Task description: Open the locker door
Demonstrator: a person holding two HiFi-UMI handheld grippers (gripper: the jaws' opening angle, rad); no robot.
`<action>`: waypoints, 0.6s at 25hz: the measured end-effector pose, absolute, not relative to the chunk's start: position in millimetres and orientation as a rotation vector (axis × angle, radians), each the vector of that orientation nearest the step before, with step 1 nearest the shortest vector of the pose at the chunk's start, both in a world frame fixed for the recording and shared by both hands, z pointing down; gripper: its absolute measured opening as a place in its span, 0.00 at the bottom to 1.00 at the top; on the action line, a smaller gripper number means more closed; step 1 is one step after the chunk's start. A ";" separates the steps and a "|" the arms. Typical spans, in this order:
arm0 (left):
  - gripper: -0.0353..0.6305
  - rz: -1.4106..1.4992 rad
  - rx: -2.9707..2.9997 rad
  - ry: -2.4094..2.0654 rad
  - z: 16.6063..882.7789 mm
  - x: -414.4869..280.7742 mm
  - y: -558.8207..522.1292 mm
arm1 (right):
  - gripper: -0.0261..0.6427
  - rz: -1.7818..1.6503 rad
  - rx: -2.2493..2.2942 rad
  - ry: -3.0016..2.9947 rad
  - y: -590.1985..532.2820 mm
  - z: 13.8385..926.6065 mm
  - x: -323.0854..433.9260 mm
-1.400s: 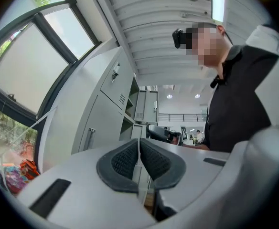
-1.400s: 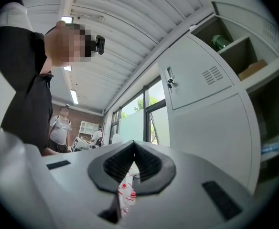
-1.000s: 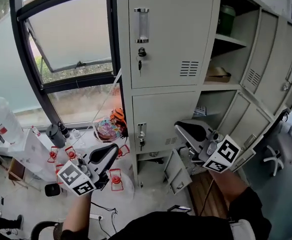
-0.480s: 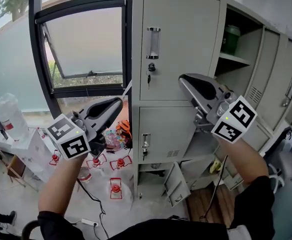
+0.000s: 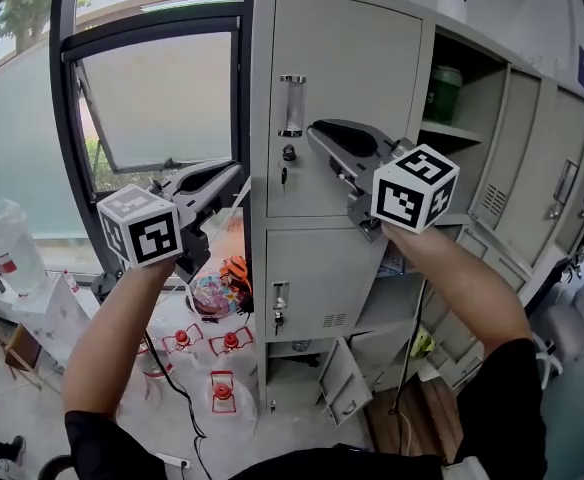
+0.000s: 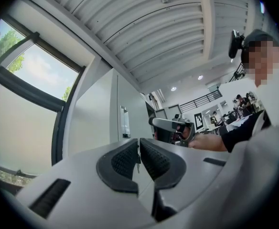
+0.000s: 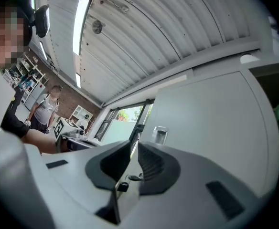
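The upper locker door (image 5: 347, 88) is closed. It carries a vertical handle (image 5: 292, 106) with a key lock (image 5: 288, 154) just below. My right gripper (image 5: 317, 130) is raised in front of this door, its tips just right of the handle and apart from it. Its jaws have just been opening and stand slightly open with nothing between them. In the right gripper view (image 7: 134, 149) the handle (image 7: 159, 134) shows beyond the tips. My left gripper (image 5: 236, 172) hovers left of the locker by the window frame, shut and empty. The left gripper view (image 6: 139, 144) shows the handle (image 6: 124, 123) ahead.
A closed lower locker door (image 5: 317, 268) sits under the upper one. To the right, open compartments hold a green container (image 5: 442, 93). A small bottom door (image 5: 347, 373) hangs open. A window (image 5: 162, 98) is at left, with red-capped bottles (image 5: 222, 393) on the floor.
Both grippers have risen from lower-locker height to the upper door. The right gripper now sits beside the upper handle, with a small gap between its jaws.
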State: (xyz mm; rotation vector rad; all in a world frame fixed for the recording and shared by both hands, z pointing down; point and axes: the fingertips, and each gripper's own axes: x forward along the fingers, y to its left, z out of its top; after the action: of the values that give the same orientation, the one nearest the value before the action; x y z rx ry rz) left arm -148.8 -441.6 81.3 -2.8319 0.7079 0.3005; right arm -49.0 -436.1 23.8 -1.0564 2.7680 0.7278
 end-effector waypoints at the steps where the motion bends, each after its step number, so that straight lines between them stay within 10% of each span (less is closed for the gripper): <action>1: 0.09 0.295 -2.827 0.708 78.3 -147.8 -443.0 | 0.13 0.724 -1.072 2.766 -441.7 21.0 -48.9; 15: 0.09 0.274 -2.813 0.727 59.0 -144.8 -461.4 | 0.20 0.599 -1.181 2.818 -489.8 0.0 -65.4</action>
State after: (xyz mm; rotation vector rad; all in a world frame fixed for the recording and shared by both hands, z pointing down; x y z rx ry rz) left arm -144.8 -461.4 59.0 -2.8131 0.7267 0.2740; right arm -65.4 -489.8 0.0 -1.1811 2.8181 0.5992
